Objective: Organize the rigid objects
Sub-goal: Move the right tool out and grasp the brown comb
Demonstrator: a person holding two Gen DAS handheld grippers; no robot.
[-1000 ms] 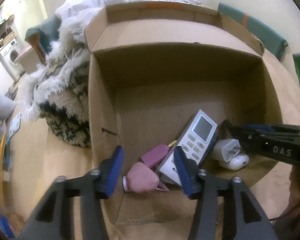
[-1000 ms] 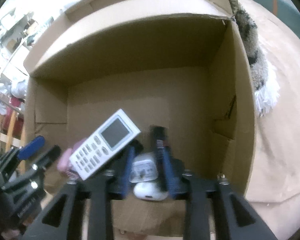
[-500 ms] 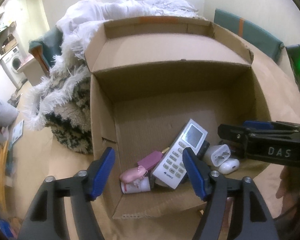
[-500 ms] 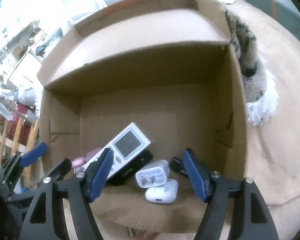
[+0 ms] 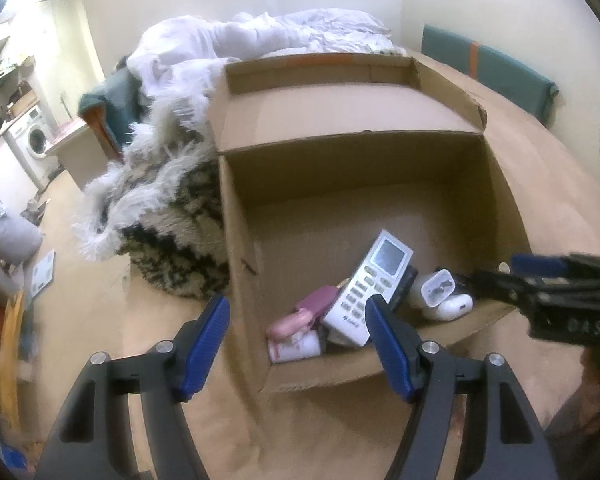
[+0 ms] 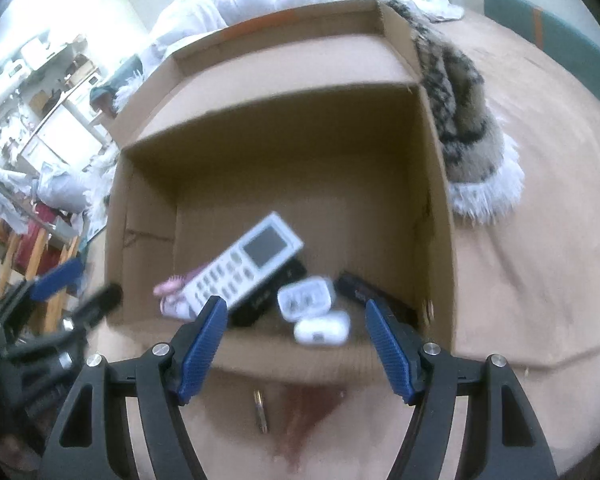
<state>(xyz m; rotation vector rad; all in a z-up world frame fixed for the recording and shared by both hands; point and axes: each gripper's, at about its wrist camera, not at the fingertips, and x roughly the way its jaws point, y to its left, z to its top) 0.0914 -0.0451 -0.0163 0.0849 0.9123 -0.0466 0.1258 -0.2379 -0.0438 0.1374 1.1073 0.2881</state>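
An open cardboard box (image 5: 496, 184) (image 6: 436, 184) stands on a tan bed cover. Inside lie a white remote (image 5: 370, 290) (image 6: 246, 266), a pink object (image 5: 296, 322) (image 6: 170, 290), a purple case (image 5: 320, 298), a black object (image 6: 374, 294), a white charger (image 5: 436, 288) (image 6: 306, 300) and a white earbud case (image 5: 454, 307) (image 6: 322, 330). My left gripper (image 5: 298, 338) is open and empty, above the box's near left corner. My right gripper (image 6: 292, 338) is open and empty, above the box's near wall; it also shows in the left wrist view (image 5: 540, 280).
A shaggy black-and-white blanket (image 5: 168, 216) (image 6: 464, 120) lies against one side of the box. White bedding (image 5: 260, 36) is piled behind it. A small metal object (image 6: 260, 410) lies on the cover in front of the box. A washing machine (image 5: 34, 140) stands far left.
Both grippers opened wide and drew back up out of the box. The right one let go of the black object, which now lies in the box.
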